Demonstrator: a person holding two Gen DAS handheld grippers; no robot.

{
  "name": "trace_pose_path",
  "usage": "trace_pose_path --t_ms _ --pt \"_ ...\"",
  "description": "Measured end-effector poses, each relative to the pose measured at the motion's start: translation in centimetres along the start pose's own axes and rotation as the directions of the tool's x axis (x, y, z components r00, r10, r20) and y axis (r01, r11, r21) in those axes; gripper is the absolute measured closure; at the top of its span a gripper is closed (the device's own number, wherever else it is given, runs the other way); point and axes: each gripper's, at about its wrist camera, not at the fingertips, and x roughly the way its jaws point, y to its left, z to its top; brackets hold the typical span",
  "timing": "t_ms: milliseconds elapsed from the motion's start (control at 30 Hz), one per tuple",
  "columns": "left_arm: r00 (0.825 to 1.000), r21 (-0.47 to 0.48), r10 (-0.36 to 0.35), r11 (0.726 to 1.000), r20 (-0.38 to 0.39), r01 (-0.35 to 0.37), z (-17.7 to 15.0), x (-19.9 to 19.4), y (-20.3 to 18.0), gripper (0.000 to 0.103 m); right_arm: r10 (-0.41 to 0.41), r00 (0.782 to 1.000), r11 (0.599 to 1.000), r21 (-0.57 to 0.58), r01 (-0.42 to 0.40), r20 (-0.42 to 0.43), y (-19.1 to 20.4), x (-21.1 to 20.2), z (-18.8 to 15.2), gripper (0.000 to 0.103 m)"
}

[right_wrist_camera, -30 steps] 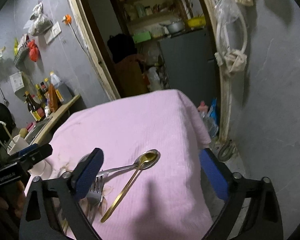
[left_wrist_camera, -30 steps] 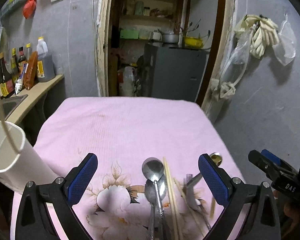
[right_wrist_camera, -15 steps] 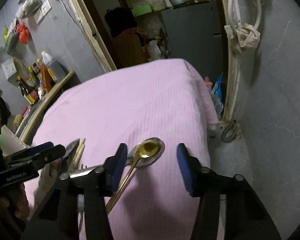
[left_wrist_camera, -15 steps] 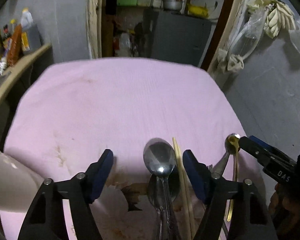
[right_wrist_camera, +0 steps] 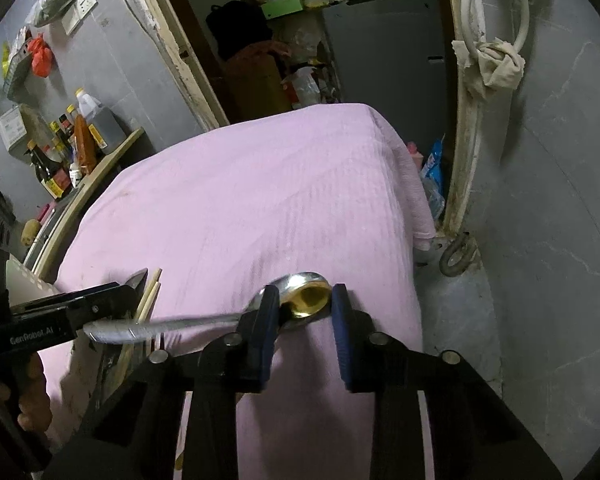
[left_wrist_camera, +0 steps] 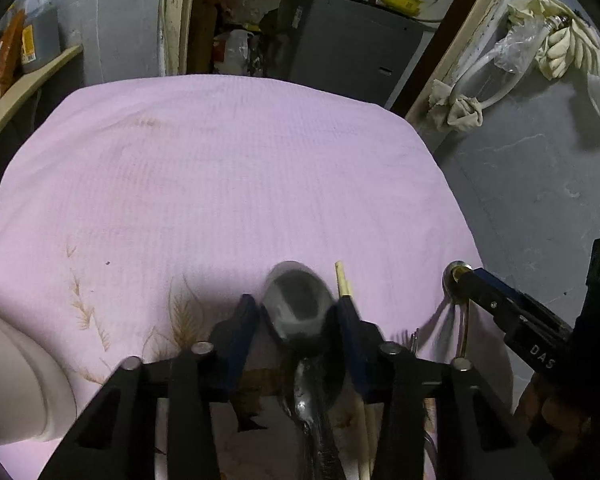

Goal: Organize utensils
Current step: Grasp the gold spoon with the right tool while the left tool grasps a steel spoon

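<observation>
Left wrist view: both grippers closing over spoons.
Left gripper (left_wrist_camera: 298, 312) pinched a blurred steel spoon (left_wrist_camera: 298, 304), seemingly; right gripper (right_wrist_camera: 305, 300) straddled the gold spoon (right_wrist_camera: 306, 299), contact unclear.

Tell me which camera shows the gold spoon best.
The right wrist view: the gold spoon bowl sits clearly between the right claw pads. The left wrist view shows only its bowl tip and thin handle behind that claw.

Three spoons: two silver spoons (left_wrist_camera: 298, 304), stacked, and one gold spoon (right_wrist_camera: 309, 301). Two chopsticks (right_wrist_camera: 150, 292), seemingly. One fork (left_wrist_camera: 408, 338). One white cup (left_wrist_camera: 16, 380).
</observation>
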Motion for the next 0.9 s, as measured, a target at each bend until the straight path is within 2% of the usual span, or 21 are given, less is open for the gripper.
trace_pose_path --t_ms 333,533,567,600,733,900 --pt "1.000 -0.047 -0.018 0.999 -0.012 0.017 0.0 -0.8 0.1 0.067 0.046 0.999 0.996 0.077 -0.045 -0.013 -1.4 -1.5 -0.9 0.080" --pt "0.999 0.003 -0.004 1.000 0.035 0.004 -0.9 -2.6 -0.8 0.067 0.074 0.997 0.994 0.087 -0.072 -0.020 -1.4 -2.1 -1.6 0.080" --pt "0.999 0.015 -0.003 1.000 0.046 0.002 -1.1 -3.0 -1.1 0.067 0.080 0.997 0.993 0.086 -0.078 -0.018 -1.3 -2.3 -1.7 0.081" --pt "0.998 0.025 -0.001 1.000 0.056 0.000 -1.3 -3.4 -1.2 0.067 0.086 0.996 0.993 0.084 -0.084 -0.014 -1.2 -2.4 -1.7 0.087" --pt "0.995 0.061 0.000 0.998 0.103 -0.006 -1.8 -4.7 -1.9 0.067 0.097 0.995 0.993 0.072 -0.095 -0.025 -0.9 -2.5 -2.1 0.088" --pt "0.997 0.072 -0.011 0.997 0.082 0.005 -2.3 -4.9 -1.9 0.067 0.105 0.993 0.992 0.082 -0.101 -0.047 -1.1 -2.5 -2.4 0.088"
